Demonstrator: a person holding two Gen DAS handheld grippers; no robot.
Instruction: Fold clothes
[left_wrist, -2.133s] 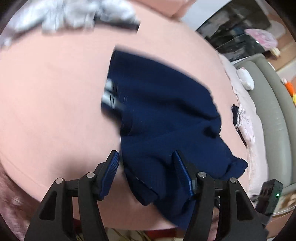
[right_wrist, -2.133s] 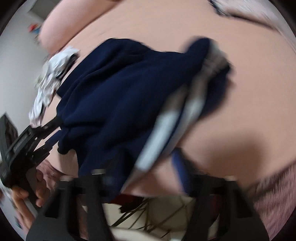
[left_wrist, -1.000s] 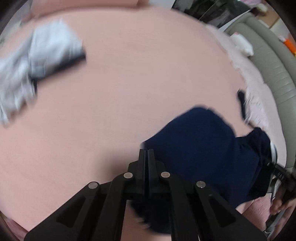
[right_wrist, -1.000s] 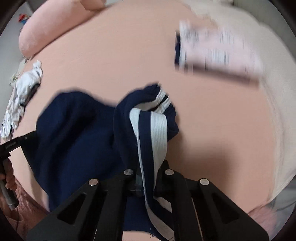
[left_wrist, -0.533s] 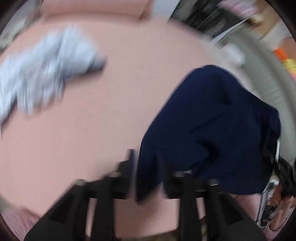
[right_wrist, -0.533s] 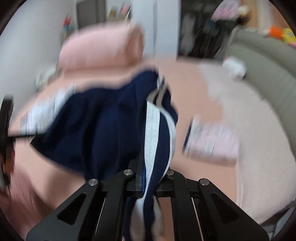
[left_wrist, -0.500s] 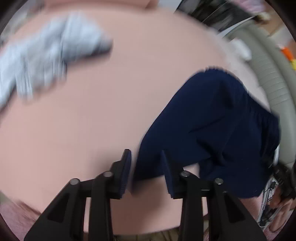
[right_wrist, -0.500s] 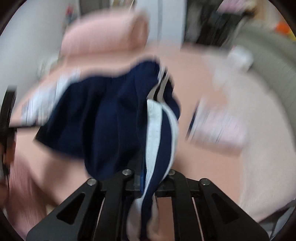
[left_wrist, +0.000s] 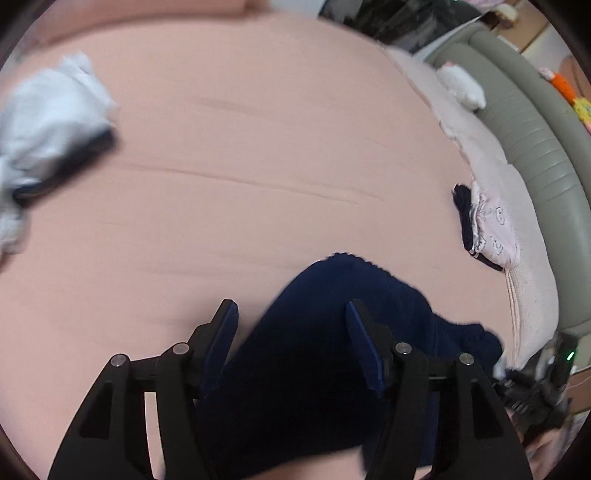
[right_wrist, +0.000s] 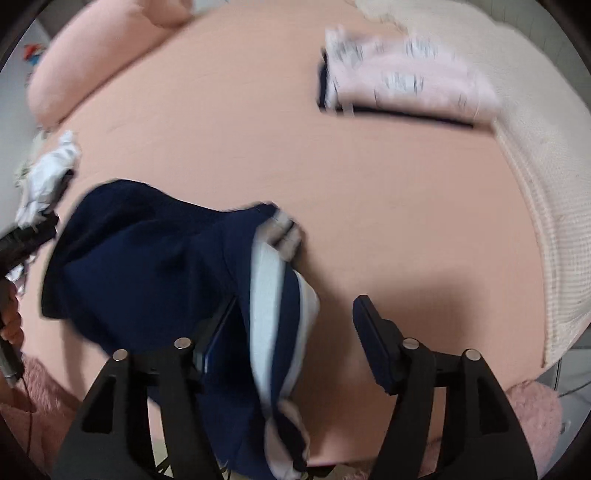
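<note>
A navy garment (left_wrist: 325, 354) with white side stripes (right_wrist: 266, 295) lies crumpled on the pink bed sheet (left_wrist: 240, 147) near the front edge. My left gripper (left_wrist: 291, 332) is open, its blue pads on either side of the navy cloth without pinching it. My right gripper (right_wrist: 295, 332) is open too; the striped part of the navy garment (right_wrist: 147, 266) runs past its left finger (right_wrist: 218, 332), and its right finger stands over bare sheet. The other end of the cloth reaches the left gripper's body (right_wrist: 26, 236) at the left edge of the right wrist view.
A crumpled white-grey garment (left_wrist: 48, 122) lies far left on the bed. A folded pink and navy piece (right_wrist: 399, 85) sits beside a cream knitted blanket (right_wrist: 535, 147). A pink pillow (right_wrist: 92, 55) is at the back, a grey padded headboard (left_wrist: 535, 147) on the right.
Both grippers were shut on the navy garment and held it up in the air. Now both have opened and the garment has dropped onto the sheet.
</note>
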